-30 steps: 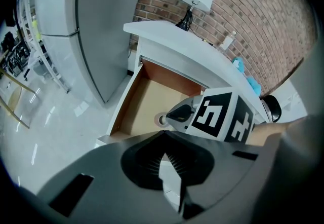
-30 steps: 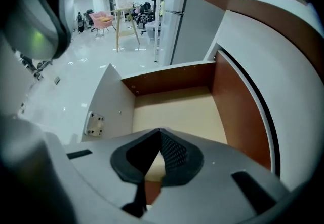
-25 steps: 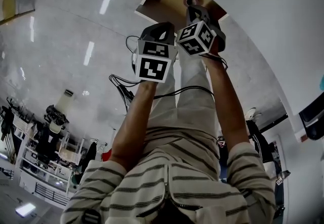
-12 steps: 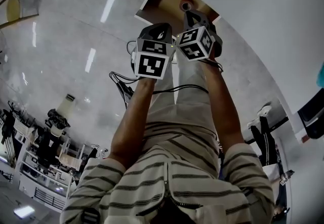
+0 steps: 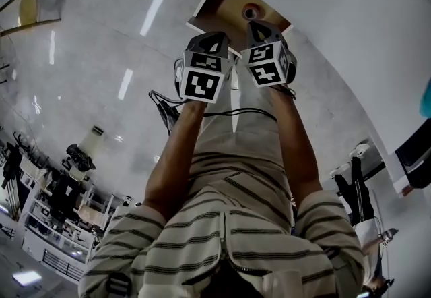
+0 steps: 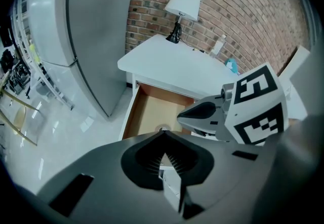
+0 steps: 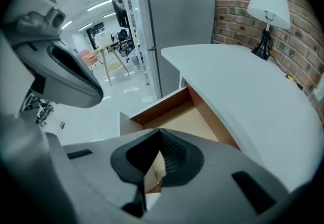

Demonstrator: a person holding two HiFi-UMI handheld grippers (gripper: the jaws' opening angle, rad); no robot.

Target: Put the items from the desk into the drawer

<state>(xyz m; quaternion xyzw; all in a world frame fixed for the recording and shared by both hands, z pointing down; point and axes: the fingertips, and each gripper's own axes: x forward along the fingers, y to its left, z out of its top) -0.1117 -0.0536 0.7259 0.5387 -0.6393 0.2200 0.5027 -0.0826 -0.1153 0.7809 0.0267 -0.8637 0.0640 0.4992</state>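
Note:
The drawer (image 5: 222, 1) stands pulled out under the white desk (image 5: 337, 34), with a small round ring-shaped item (image 5: 250, 12) lying on its wooden bottom. Both grippers hang side by side above the drawer's front. My left gripper (image 5: 214, 39) has its jaws together, with nothing seen between them. My right gripper (image 5: 259, 24) is shut too and holds nothing. The left gripper view shows the drawer (image 6: 152, 111), the rim of the round item (image 6: 162, 128) just past my jaw tips, and the right gripper (image 6: 202, 113) beside me. A bottle (image 6: 218, 44) and a blue item (image 6: 232, 66) stand on the desk (image 6: 177, 66).
A lamp with a white shade (image 6: 183, 5) stands at the desk's back corner by the brick wall. A tall grey cabinet (image 6: 96, 30) stands left of the desk. Shiny pale floor (image 5: 101, 54) lies in front of the drawer, with furniture far off.
Both grippers have risen away from the drawer. The right gripper has rolled and drawn back from the round item, which now lies in plain view on the drawer's bottom.

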